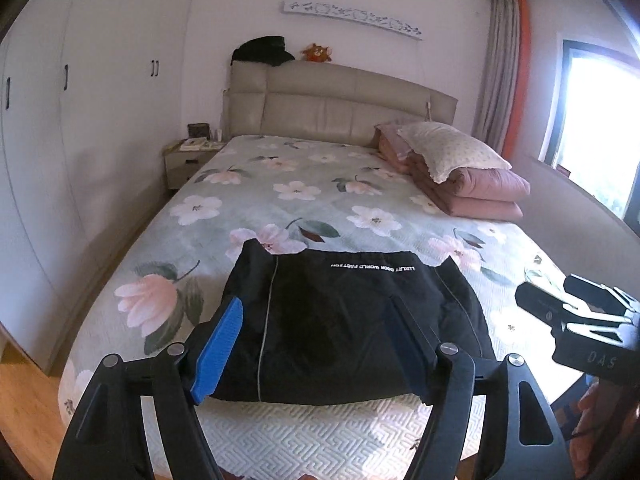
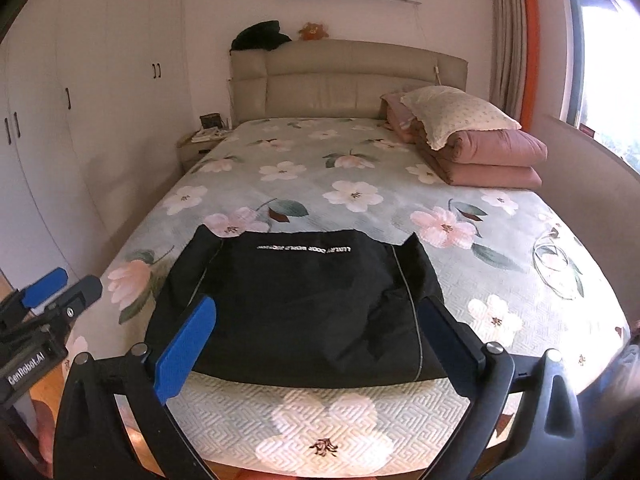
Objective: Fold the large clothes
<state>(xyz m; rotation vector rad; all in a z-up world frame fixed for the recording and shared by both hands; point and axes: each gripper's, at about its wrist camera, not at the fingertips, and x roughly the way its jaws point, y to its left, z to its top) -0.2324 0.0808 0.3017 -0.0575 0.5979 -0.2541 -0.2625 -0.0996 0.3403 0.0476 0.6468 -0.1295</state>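
Bedspread [image 2: 360,160] lies bare btwn jacket [image 2: 304,304] and headboard [image 2: 348,80]. Quilt stack w/ pillow [image 2: 472,136] blocks far right corner. Nightstand [image 2: 200,140] stands beside bed's left.

The bed [image 1: 224,216] carries a pale green floral cover, with a padded beige headboard [image 1: 340,104] at its far end; a folded black jacket [image 1: 340,320] lies flat near the foot edge, white lettering along its far hem; at the far right corner sits a stack of folded pink quilts [image 1: 480,196] with a cream dotted pillow [image 1: 452,148] on top, well apart from the jacket; the cover between them is bare.
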